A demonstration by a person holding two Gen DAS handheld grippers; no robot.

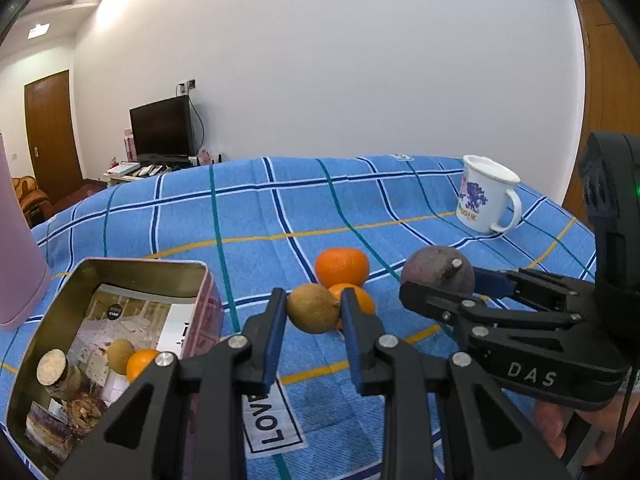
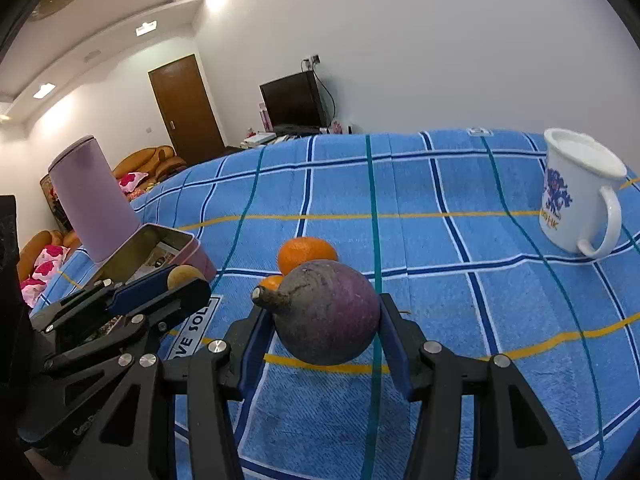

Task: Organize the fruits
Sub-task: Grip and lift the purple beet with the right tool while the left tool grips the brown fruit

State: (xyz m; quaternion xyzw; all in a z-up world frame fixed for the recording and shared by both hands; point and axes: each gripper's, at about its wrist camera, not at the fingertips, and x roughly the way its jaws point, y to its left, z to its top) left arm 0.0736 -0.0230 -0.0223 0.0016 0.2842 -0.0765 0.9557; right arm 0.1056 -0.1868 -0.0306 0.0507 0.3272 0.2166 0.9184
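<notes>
My left gripper [image 1: 314, 307] is shut on a small brown round fruit [image 1: 313, 308], just right of an open pink tin [image 1: 132, 268]. The tin holds a brown fruit [image 1: 120, 356], a small orange [image 1: 142, 364] and other pieces. My right gripper [image 2: 326, 322] is shut on a dark purple fruit with a stem [image 2: 326, 318]; it also shows in the left wrist view [image 1: 438, 274]. Two oranges lie on the blue plaid cloth [image 1: 304, 208], one whole [image 1: 341, 267] and one partly hidden behind my left fingers [image 1: 362, 300].
A white mug [image 1: 488, 196] with a blue print stands at the far right. A tall pink tumbler [image 2: 94, 200] stands behind the tin at the left. A "LOVE" label [image 1: 270, 424] is sewn on the cloth near me.
</notes>
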